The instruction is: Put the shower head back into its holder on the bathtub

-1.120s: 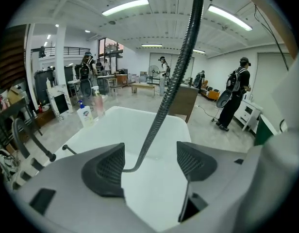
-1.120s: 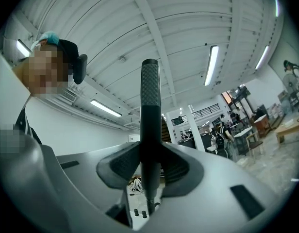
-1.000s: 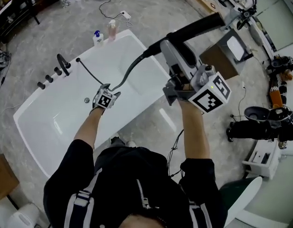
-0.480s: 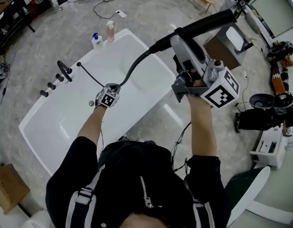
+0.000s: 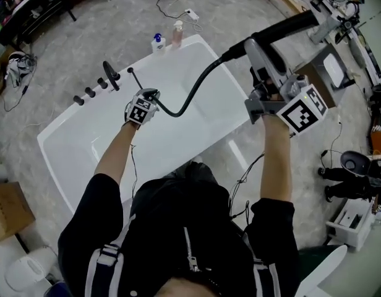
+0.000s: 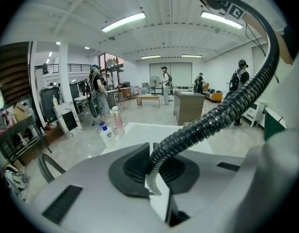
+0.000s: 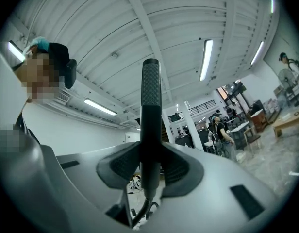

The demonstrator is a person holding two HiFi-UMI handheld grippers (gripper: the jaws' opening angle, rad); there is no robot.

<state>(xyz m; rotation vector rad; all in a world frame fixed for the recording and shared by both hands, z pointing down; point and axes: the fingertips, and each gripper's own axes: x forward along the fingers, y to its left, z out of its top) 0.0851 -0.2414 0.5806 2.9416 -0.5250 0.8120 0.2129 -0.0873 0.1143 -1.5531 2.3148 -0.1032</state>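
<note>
The fingers (image 6: 132,168) of the left gripper (image 6: 154,165) are closed tight on the hose (image 6: 222,111), pinching its ribbed black length just above the silvery stretch that runs down between the pads. From there the hose arches up and away to the right in the left gripper view. In the head view the left gripper (image 5: 141,110) hangs over the bathtub (image 5: 60,142), near its far rim, with the hose (image 5: 192,95) dipping in a short loop beside it and then climbing rightward.

The fingers (image 7: 118,166) of the right gripper (image 7: 149,165) are clamped on the shower head (image 7: 150,106), gripping its black handle from both sides; the handle stands straight up between the pads, with the hose leaving its lower end. In the head view the right gripper (image 5: 257,47) is held high over the right end of the bathtub, and the shower head (image 5: 283,27) sticks out beyond the fingers toward the upper right, well apart from the tub's fittings.

On the far rim, a black faucet (image 5: 108,74) stands beside a row of dark knobs (image 5: 85,95). Two bottles (image 5: 167,38), one white with a blue cap and one pinkish, stand at the tub's far corner. The bathtub stands on a grey mottled floor (image 5: 85,36) with cables lying on it.
</note>
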